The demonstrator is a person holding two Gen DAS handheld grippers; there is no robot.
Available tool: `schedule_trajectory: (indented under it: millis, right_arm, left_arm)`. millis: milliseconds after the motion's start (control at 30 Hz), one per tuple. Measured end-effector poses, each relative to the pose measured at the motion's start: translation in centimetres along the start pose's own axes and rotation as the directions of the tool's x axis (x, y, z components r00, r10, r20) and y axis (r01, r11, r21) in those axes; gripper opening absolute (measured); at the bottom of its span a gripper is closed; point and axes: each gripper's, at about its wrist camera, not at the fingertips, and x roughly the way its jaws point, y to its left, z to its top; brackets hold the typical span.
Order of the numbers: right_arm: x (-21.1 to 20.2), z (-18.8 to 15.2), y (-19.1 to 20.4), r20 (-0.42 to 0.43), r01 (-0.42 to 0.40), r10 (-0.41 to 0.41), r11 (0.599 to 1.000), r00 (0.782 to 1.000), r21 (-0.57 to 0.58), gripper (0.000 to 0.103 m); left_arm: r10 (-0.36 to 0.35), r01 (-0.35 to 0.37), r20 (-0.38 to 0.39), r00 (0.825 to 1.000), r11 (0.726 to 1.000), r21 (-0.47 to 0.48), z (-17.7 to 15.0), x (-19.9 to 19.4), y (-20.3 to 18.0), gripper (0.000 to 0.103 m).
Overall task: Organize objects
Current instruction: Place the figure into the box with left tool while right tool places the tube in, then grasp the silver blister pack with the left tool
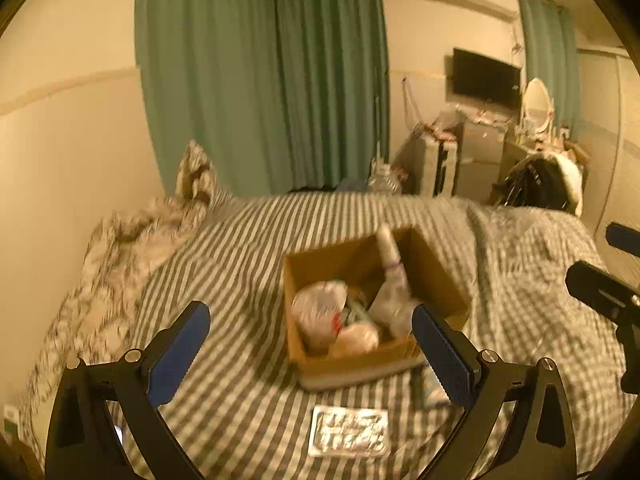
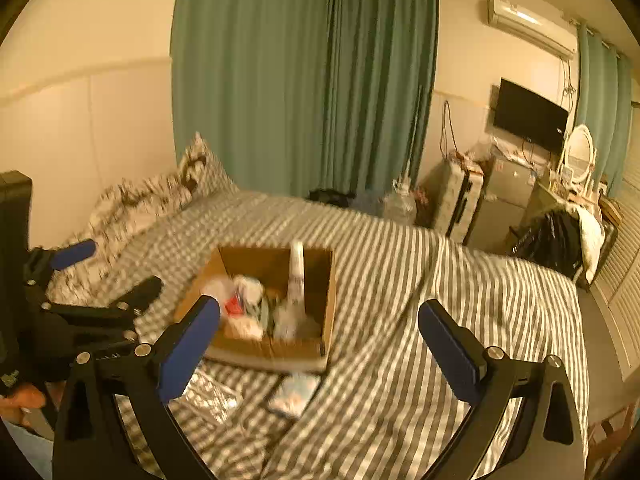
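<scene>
An open cardboard box (image 1: 432, 276) (image 2: 320, 280) sits on the striped bed. It holds a tall white bottle (image 1: 390, 256) (image 2: 297, 268), plastic-wrapped packets (image 1: 320, 312) and other small items. A silver blister pack (image 1: 350, 432) (image 2: 208, 396) lies on the bed in front of the box. A small pale packet (image 2: 294, 394) lies beside it. My left gripper (image 1: 312, 352) is open and empty, above the bed just in front of the box. My right gripper (image 2: 320, 348) is open and empty, also in front of the box. Each gripper shows at the edge of the other's view.
The bed (image 1: 248, 248) has a grey-and-white striped cover, with rumpled patterned pillows (image 1: 132, 232) at its left by the wall. Green curtains (image 1: 260, 80) hang behind. A suitcase (image 2: 456, 200), a TV (image 2: 528, 116), a mirror and clutter stand at the right.
</scene>
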Motion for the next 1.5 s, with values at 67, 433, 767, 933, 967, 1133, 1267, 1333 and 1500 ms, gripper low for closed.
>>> schedule_trajectory:
  millis: [67, 433, 767, 933, 967, 1133, 1267, 1333, 1500]
  right_arm:
    - [1.5, -1.9, 0.2, -0.034, 0.001, -0.001, 1.000, 0.999, 0.002, 0.100]
    - [10.2, -10.2, -0.2, -0.224, 0.021, -0.012, 0.999, 0.975, 0.037, 0.100]
    - [12.0, -12.5, -0.1, -0.289, 0.002, 0.010, 0.999, 0.957, 0.041, 0.100]
    - [12.3, -12.8, -0.1, -0.306, 0.006, 0.007, 0.999, 0.952, 0.044, 0.100]
    - [12.4, -12.9, -0.1, -0.309, 0.009, 0.005, 0.999, 0.951, 0.045, 0.100]
    - [12.7, -13.0, 0.1, -0.317, 0.021, -0.007, 0.999, 0.948, 0.040, 0.100]
    - [12.6, -12.8, 0.6, -0.311, 0.019, -0.011, 1.000, 0.950, 0.023, 0.100]
    - [12.6, -12.6, 0.9, -0.308, 0.015, -0.009, 1.000, 0.951, 0.016, 0.100]
    - [13.6, -11.2, 2.0, -0.303, -0.021, 0.025, 1.000, 0.953, 0.015, 0.100]
  left_arm:
    - [0.003, -0.004, -0.044, 0.999, 1.000, -0.022, -2.0, 1.1, 0.2, 0.103]
    - [0.000, -0.002, -0.304, 0.953, 1.000, -0.005, -12.5, 8.4, -1.4, 0.103]
    - [-0.031, 0.077, -0.422, 0.906, 0.993, 0.091, -16.1, 12.1, -5.3, 0.103]
    - [-0.048, 0.075, -0.444, 0.895, 0.996, 0.044, -15.8, 14.3, -5.0, 0.103]
    - [-0.053, 0.079, -0.446, 0.894, 0.996, 0.039, -15.8, 14.6, -4.9, 0.103]
    - [-0.088, 0.110, -0.438, 0.895, 0.994, 0.026, -15.9, 14.7, -5.0, 0.103]
    - [-0.114, 0.115, -0.420, 0.900, 0.993, -0.023, -15.3, 12.8, -3.9, 0.102]
    - [-0.108, 0.106, -0.385, 0.917, 0.994, -0.027, -14.4, 11.2, -3.2, 0.102]
    - [-0.012, 0.012, -0.292, 0.956, 1.000, -0.002, -11.9, 8.5, -0.2, 0.102]
